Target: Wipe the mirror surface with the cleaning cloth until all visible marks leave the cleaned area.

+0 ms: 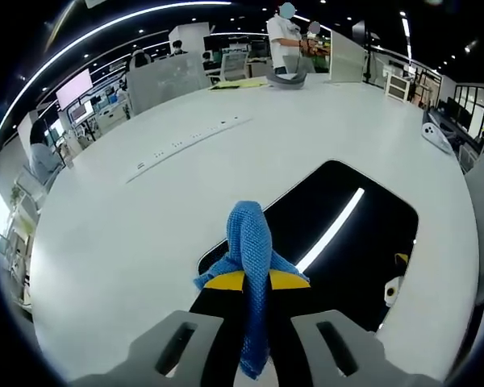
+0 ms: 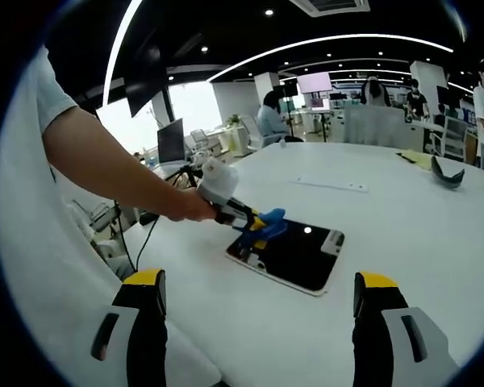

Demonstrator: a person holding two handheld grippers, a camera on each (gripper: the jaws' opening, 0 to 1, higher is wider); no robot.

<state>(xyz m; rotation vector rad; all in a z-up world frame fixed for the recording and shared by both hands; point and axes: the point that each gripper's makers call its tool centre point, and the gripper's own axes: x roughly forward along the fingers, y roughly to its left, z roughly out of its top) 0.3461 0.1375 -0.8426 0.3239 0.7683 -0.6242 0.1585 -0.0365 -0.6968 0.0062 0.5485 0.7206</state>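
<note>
The left claw (image 1: pixel 256 282) is clenched on the blue cleaning cloth (image 1: pixel 250 242), held at the near edge of the mirror (image 1: pixel 363 242), which lies flat on the white worktop (image 1: pixel 145 226). The right claw (image 2: pixel 258 310) is released, well apart. Wiping is judged at its start; the cloth must next be pressed down and swept across the glass.

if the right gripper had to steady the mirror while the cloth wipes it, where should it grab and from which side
Probably the mirror's near long edge, toward its free corner, coming in low from the right gripper's own side. It lies flat on the white table, so only the thin rim offers a bite. The left gripper with the blue cloth occupies the far-left corner.
</note>
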